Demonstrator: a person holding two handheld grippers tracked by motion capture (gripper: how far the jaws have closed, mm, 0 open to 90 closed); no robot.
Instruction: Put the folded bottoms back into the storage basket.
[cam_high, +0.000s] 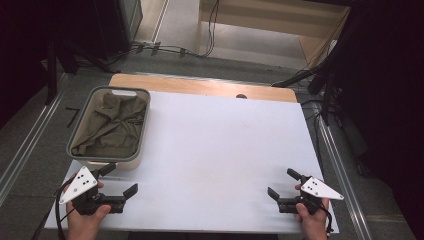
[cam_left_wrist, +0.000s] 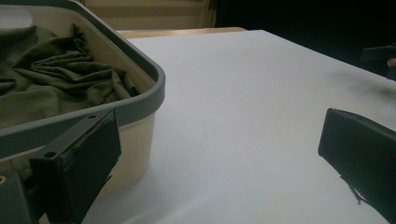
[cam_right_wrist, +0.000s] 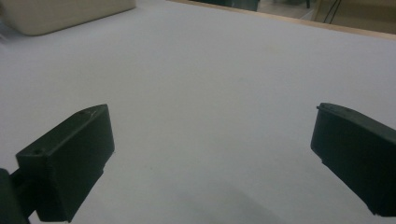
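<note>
— Starting at the left: sitting at the bench's (cam_high: 225, 150) far-left corner, a grey-rimmed bin (cam_high: 142, 125) holding a crumpled olive cloth (cam_high: 112, 127).

— And just in front of it?

— Hovering by the bin's near wall, the left gripper (cam_high: 122, 180), fingers (cam_left_wrist: 84, 163) spreading wide, pinching nothing; in the left gripper view, one finger overlapping the bin's rim.

— Crossing the bare white middle?

— Lying well apart from the bin, near the bench's front-right corner, the right gripper (cam_high: 284, 183), fingers (cam_right_wrist: 70, 158) likewise gaping, gripping nothing, pointing across the white sheet.
</note>
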